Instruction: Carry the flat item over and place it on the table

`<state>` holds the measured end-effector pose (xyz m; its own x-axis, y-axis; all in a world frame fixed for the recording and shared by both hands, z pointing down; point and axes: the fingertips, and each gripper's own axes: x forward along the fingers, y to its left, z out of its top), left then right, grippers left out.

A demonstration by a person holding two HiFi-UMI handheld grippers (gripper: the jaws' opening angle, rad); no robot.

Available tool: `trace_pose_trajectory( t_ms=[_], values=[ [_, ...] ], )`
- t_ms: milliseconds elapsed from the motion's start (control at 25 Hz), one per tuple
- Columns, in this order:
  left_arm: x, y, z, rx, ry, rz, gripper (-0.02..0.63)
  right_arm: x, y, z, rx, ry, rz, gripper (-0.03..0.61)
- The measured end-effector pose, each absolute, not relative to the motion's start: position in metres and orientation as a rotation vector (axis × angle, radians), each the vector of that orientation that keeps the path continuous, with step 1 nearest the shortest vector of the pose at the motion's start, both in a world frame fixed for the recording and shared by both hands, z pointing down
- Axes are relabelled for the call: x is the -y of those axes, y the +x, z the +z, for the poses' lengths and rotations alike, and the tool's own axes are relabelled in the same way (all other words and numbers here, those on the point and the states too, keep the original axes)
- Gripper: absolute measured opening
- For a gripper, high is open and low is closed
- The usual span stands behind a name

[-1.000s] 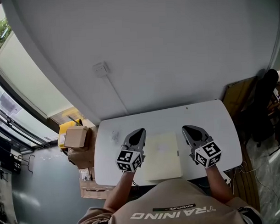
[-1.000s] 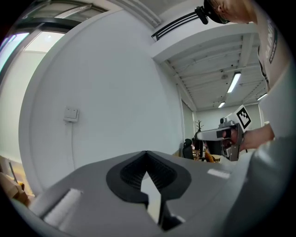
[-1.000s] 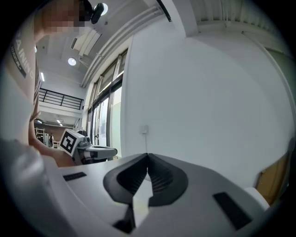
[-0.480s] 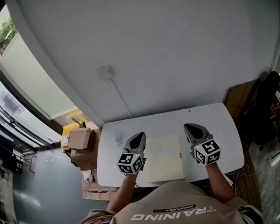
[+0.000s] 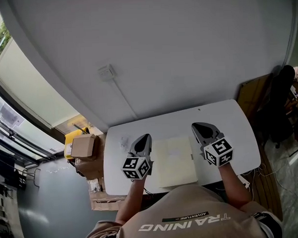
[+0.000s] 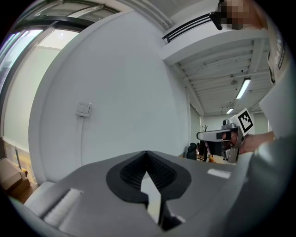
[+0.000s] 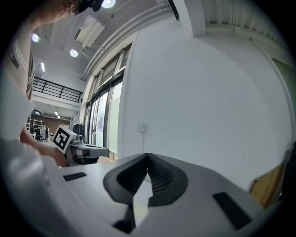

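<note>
By the look of it your job is as good as done. The flat item (image 5: 176, 159) lies flat on the table (image 5: 227, 123) and neither claw has hold of it, so what seems left is to draw your hands back.

Your left gripper (image 5: 144, 140) is clenched, its ribbed pads meeting tip to tip in its own view (image 6: 147, 153) with nothing caught between them. Your right gripper (image 5: 200, 130) is the same, jaws pressed together and empty (image 7: 147, 156). Both point away from you, toward the wall.

From the head view, the left claw sits just beside the item's left edge and the right claw just beside its right edge. I cannot tell whether either brushes the sheet or hangs a little above the table.

The item itself is a pale cream rectangle. It rests between the table's left and right edges and close to the near edge in front of you. Past the left edge, a cardboard box (image 5: 82, 146) sits lower down.
</note>
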<state>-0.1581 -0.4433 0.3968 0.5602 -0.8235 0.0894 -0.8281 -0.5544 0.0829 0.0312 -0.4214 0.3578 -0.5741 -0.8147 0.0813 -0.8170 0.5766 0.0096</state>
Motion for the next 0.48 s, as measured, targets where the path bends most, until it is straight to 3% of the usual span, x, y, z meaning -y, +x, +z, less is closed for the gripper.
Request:
trace_pose_trajectory(
  t_ms=[480],
  values=[
    [0.451, -0.145, 0.399, 1.364, 2.707, 0.090, 0.006, 0.425, 0.031, 0.356, 2.704, 1.418, 0.007, 0.006]
  ],
)
